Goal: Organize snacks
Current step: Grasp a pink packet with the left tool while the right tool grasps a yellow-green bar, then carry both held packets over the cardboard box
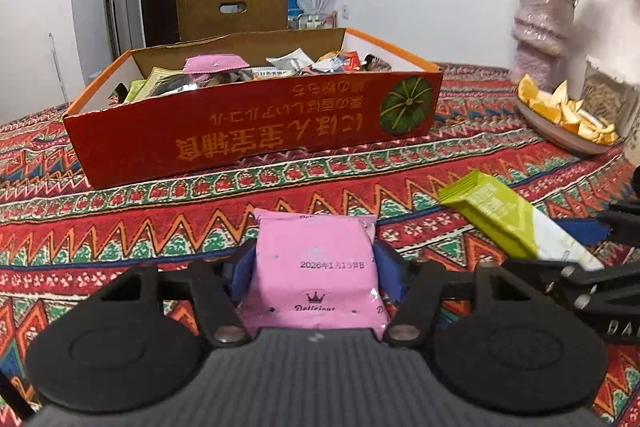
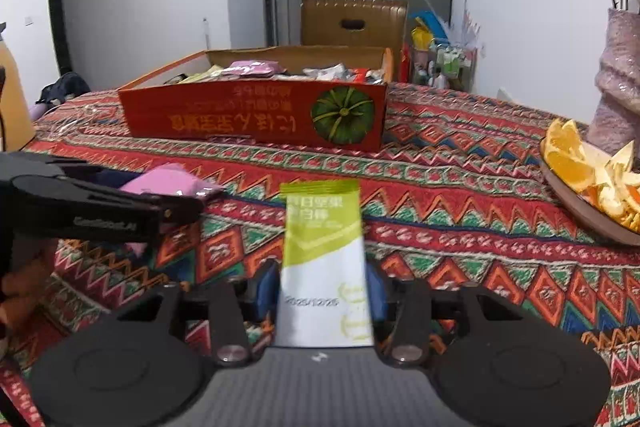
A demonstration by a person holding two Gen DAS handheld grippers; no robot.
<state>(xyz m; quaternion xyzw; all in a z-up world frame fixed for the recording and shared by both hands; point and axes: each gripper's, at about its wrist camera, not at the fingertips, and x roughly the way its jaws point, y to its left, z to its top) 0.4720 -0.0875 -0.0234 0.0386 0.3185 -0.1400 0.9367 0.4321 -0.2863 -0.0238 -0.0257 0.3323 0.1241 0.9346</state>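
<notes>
Pink packet (image 1: 316,267) clamped in left tool (image 1: 316,273), near table's edge.

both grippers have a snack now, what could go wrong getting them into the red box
The left gripper holds the pink packet and the right gripper the green-and-white bar only at their near ends, so either could sag or slip. The red box is already heaped; new packets may slide off.

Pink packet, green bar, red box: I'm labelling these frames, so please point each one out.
pink packet (image 1: 316,267), left wrist view, middle of its printed face
green bar (image 2: 324,251), right wrist view, centre of the wrapper
red box (image 1: 256,131), left wrist view, front wall
</notes>
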